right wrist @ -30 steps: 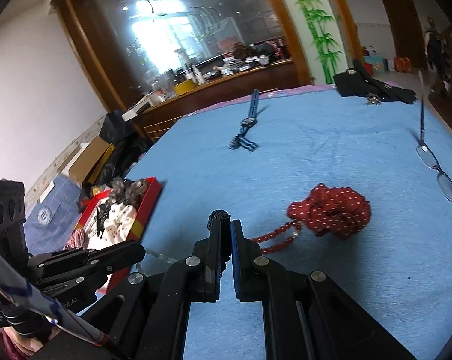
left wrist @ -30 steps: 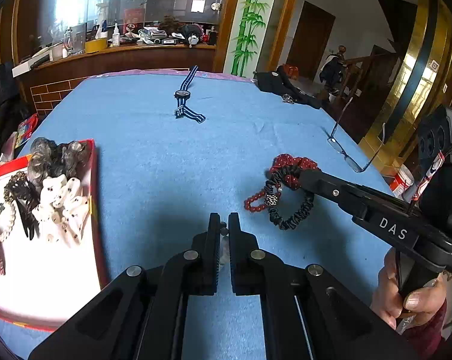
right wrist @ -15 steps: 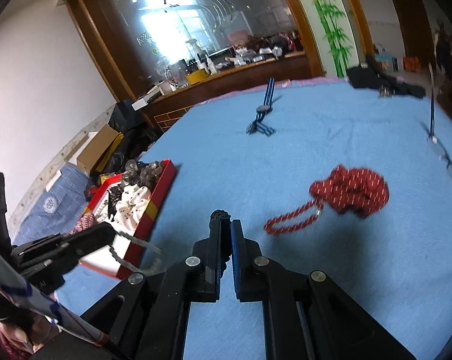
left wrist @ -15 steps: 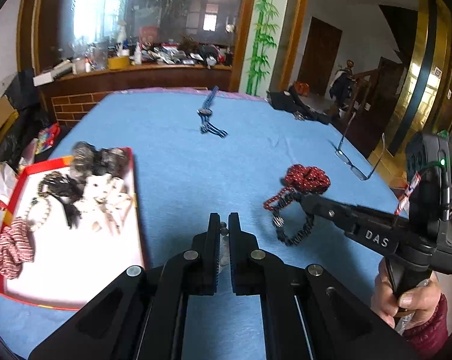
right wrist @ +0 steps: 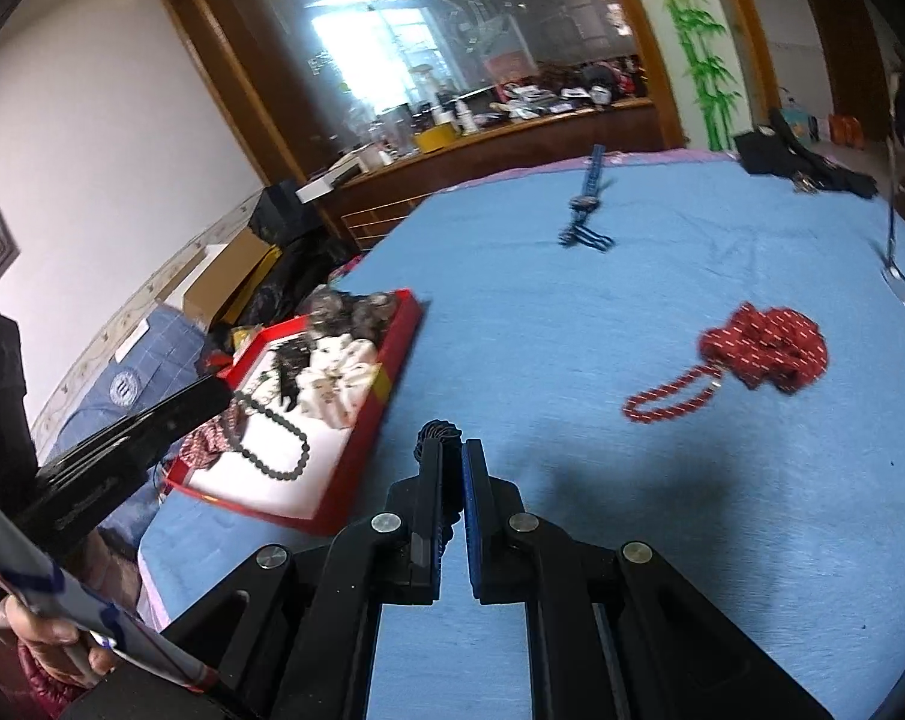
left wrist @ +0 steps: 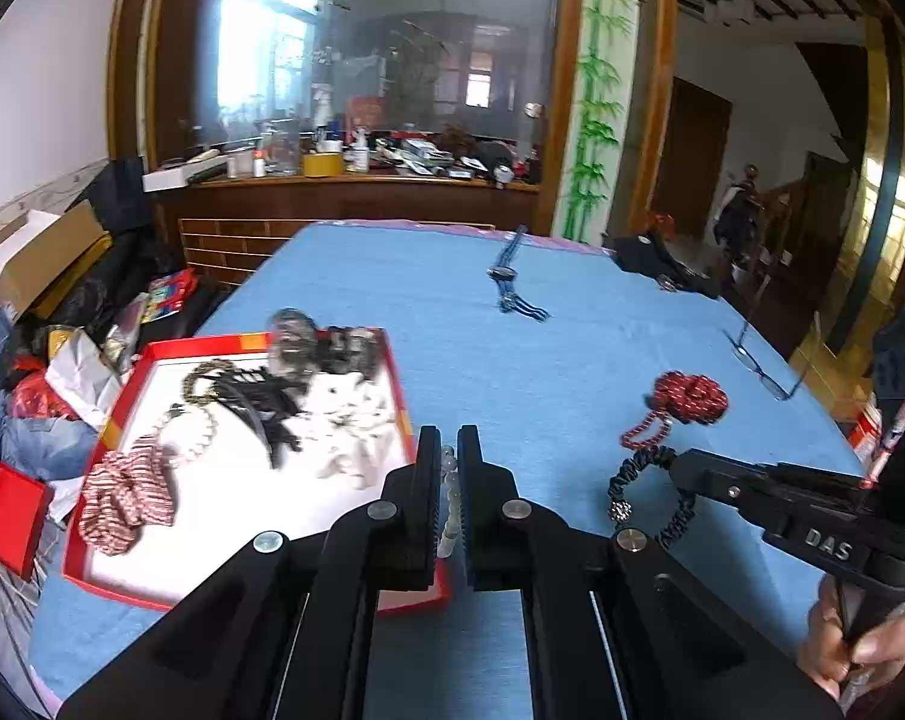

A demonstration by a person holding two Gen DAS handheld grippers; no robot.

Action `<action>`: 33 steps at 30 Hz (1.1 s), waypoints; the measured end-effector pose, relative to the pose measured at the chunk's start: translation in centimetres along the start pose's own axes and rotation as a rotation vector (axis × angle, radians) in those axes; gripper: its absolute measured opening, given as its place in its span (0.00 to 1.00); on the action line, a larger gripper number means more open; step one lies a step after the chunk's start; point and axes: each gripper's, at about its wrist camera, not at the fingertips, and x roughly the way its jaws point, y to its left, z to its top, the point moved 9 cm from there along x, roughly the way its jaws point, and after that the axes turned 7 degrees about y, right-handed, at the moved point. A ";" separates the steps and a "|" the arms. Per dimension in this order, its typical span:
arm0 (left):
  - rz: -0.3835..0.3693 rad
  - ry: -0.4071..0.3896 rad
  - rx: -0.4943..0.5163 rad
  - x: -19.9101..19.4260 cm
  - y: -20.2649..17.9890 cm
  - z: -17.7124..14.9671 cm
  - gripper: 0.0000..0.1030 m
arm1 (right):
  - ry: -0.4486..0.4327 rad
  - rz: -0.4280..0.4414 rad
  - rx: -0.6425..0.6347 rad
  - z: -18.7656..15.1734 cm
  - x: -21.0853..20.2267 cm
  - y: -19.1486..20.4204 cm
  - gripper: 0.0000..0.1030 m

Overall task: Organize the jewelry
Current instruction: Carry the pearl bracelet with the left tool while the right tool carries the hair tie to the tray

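My left gripper is shut on a pale bead bracelet; in the right wrist view the bracelet hangs as a dark loop over the red tray. My right gripper is shut on a black coiled hair tie and holds it above the blue cloth, right of the tray. The tray holds a striped scrunchie, white pieces and dark hair ties. A red dotted scrunchie and a red bead bracelet lie on the cloth.
A blue striped watch lies at the far middle of the table, glasses at the right edge, a black pouch at the far right. A wooden counter stands behind. Boxes and bags lie on the floor to the left.
Both grippers have lifted and moved left toward the tray. The left one now holds its bracelet over the tray; the right one carries the black hair tie away from the red scrunchie.
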 end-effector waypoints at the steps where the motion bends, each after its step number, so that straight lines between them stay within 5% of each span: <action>1: 0.003 -0.002 -0.008 -0.1 0.5 0.0 0.05 | 0.001 0.001 -0.008 0.1 0.1 0.5 0.07; 17: 0.087 -0.014 -0.115 -0.1 9.0 -0.9 0.05 | 0.056 0.042 -0.147 1.1 4.4 9.6 0.07; 33: 0.120 0.016 -0.178 2.0 13.6 -1.9 0.05 | 0.123 0.058 -0.187 1.3 8.8 12.8 0.07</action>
